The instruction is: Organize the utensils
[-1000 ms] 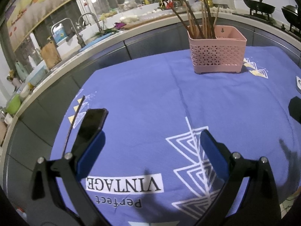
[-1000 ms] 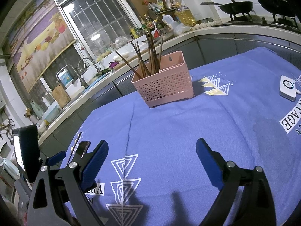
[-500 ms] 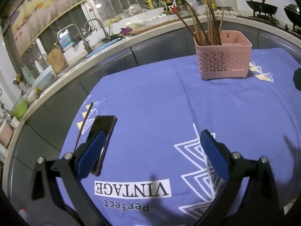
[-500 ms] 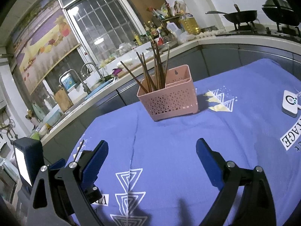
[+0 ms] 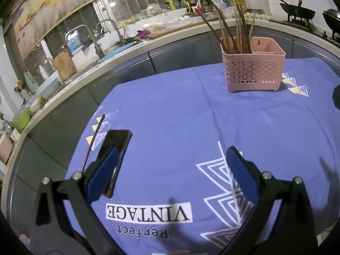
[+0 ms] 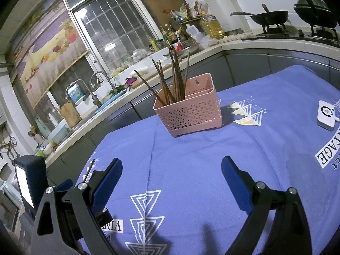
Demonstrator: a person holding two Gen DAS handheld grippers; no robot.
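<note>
Chopsticks (image 5: 235, 36) are seen upright and fanned in the left compartment of a pink basket (image 5: 252, 72); its right compartment looks empty from both views. The basket is set on a blue cloth (image 5: 180, 116) toward the far side of the counter, near the far edge. One loose chopstick (image 5: 93, 142) is seen lying flat on the cloth at the near-left edge, just beside a dark phone (image 5: 118, 148), on the phone's left; whether they touch cannot be told. Basket and loose chopstick are well apart.

The left gripper (image 5: 170, 172) is held above the cloth, jaws wide apart, nothing between them. Its left pad (image 5: 104, 174) overlaps the phone's near end in view; contact cannot be told. White print "Perfect VINTAGE" is read upside down below the jaws.

The right gripper (image 6: 172, 182) is also held over the cloth, jaws spread apart and empty, pointed toward the basket (image 6: 189, 110). The left gripper's body is seen at lower left in the right wrist view, with a lit screen (image 6: 24, 189) beside it. A white device (image 6: 326, 116) lies on the cloth at far right.

Behind: a sink with taps (image 6: 95, 89), bottles, a wok (image 6: 269, 18) on a stove.
</note>
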